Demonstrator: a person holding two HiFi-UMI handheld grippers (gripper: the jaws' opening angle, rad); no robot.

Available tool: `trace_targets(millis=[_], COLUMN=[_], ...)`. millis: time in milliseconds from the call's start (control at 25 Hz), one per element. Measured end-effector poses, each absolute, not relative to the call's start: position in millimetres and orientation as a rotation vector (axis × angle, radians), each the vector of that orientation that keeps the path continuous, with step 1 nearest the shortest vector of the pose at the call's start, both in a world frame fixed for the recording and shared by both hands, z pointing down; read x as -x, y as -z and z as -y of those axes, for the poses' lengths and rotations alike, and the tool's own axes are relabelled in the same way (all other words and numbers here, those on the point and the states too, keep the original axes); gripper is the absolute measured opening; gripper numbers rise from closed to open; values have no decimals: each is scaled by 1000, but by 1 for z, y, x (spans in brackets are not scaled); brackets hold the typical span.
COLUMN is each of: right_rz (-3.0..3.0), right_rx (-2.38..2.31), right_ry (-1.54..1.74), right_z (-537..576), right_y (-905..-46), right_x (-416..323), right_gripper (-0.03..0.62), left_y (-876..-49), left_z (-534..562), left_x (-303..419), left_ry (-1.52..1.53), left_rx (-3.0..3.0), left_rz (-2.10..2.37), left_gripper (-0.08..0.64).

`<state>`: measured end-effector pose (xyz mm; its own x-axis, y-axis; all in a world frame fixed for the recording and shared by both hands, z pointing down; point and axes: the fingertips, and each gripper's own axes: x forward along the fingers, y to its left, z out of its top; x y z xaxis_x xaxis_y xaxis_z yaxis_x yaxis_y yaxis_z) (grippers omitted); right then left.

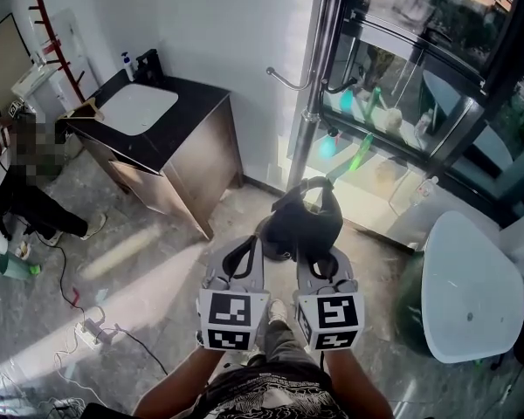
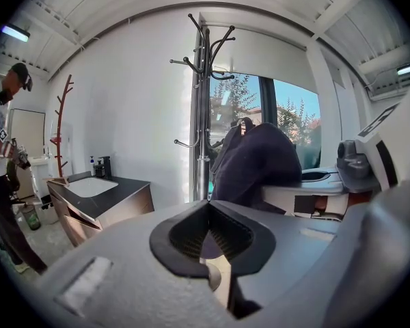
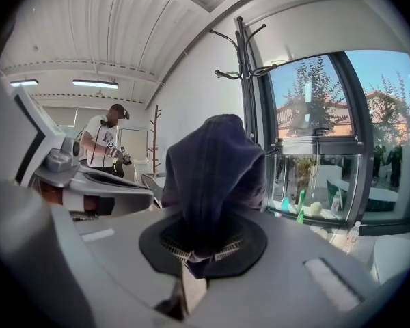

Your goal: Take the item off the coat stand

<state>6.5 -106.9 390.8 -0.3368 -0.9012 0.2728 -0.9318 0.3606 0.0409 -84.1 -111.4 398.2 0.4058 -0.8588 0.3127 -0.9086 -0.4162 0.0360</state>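
A dark navy cloth item point(image 1: 304, 221) bunches up straight in front of my right gripper point(image 1: 320, 262), which is shut on its lower edge. In the right gripper view the cloth point(image 3: 212, 169) rises out of the closed jaws of that gripper point(image 3: 199, 250). The chrome coat stand point(image 1: 319, 68) rises just behind it, and none of its hooks point(image 3: 232, 74) is seen touching the cloth. My left gripper point(image 1: 242, 251) is held beside the right one, shut with nothing in it point(image 2: 206, 234). From there the item point(image 2: 253, 162) shows to the right of the stand point(image 2: 201, 108).
A black-topped cabinet with a white basin point(image 1: 170, 142) stands at the left. A person point(image 1: 26, 182) is at the far left near a red-brown wooden coat tree point(image 1: 52, 24). A white round table point(image 1: 472, 295) is at the right. A power strip and cables point(image 1: 92, 330) lie on the floor.
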Motion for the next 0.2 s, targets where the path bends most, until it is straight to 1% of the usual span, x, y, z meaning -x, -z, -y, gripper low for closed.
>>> trace_targets(millis=[200], right_rz=[2364], right_rx=[-1645], right_ry=[-175], right_z=[106], right_y=[-391], right_x=[-8], right_gripper=[15], left_y=[-398], left_z=[111], left_x=[83], left_ry=[-372], left_rx=[-2465], left_rz=[1562], left_gripper=[2])
